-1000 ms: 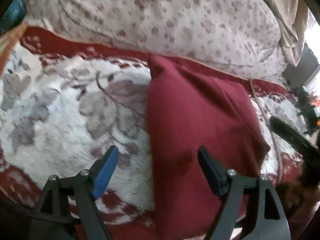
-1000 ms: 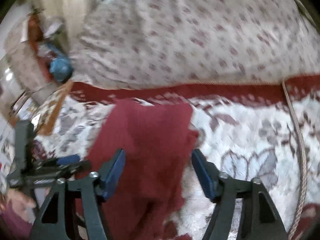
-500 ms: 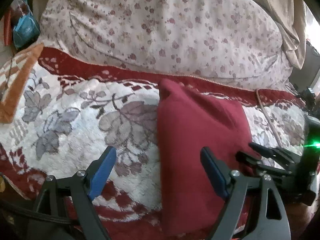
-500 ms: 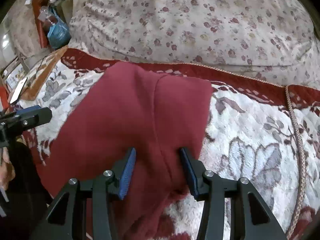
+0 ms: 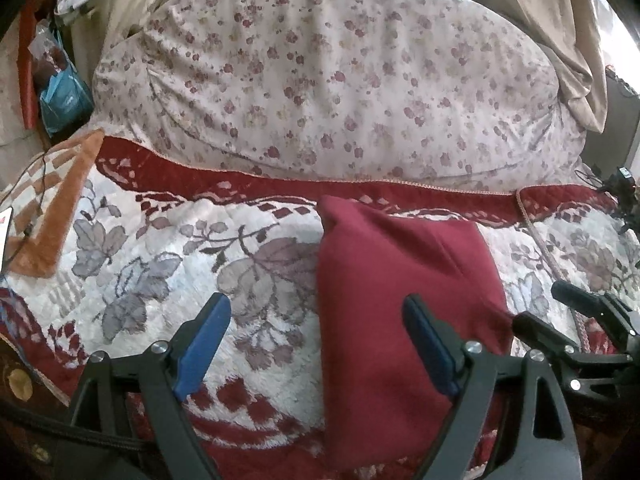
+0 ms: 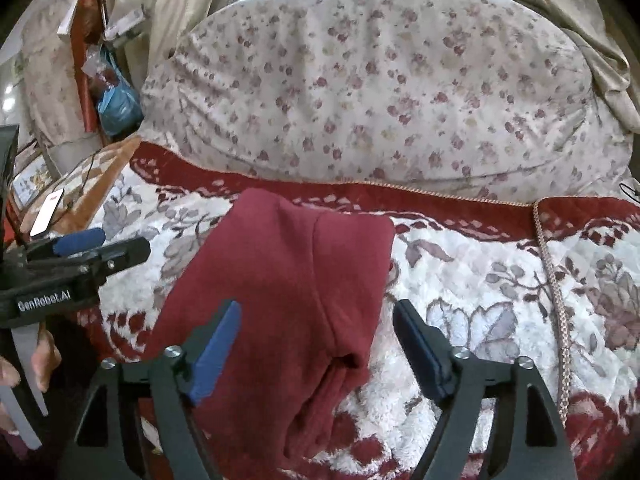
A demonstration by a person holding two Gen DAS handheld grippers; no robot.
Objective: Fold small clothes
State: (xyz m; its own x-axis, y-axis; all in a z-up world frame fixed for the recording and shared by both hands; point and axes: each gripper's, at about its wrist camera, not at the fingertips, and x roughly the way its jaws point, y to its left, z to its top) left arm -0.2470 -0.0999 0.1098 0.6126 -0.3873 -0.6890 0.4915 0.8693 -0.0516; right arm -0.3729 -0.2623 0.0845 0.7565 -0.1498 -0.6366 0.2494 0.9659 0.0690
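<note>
A dark red garment lies folded lengthwise on a white and red floral blanket; it also shows in the right wrist view. My left gripper is open and empty, just above the garment's left edge. My right gripper is open and empty over the garment's near right part, where the cloth bunches. Each gripper shows at the edge of the other's view: the right one, the left one.
A big floral pillow lies behind the blanket. An orange patterned cloth and a phone lie at the left. A blue bag sits far left. A cord runs down the blanket at right.
Both grippers have drawn back and up from the garment. The right gripper's jaws, narrowed over the cloth half a second ago, have opened wide. The garment lies still.
</note>
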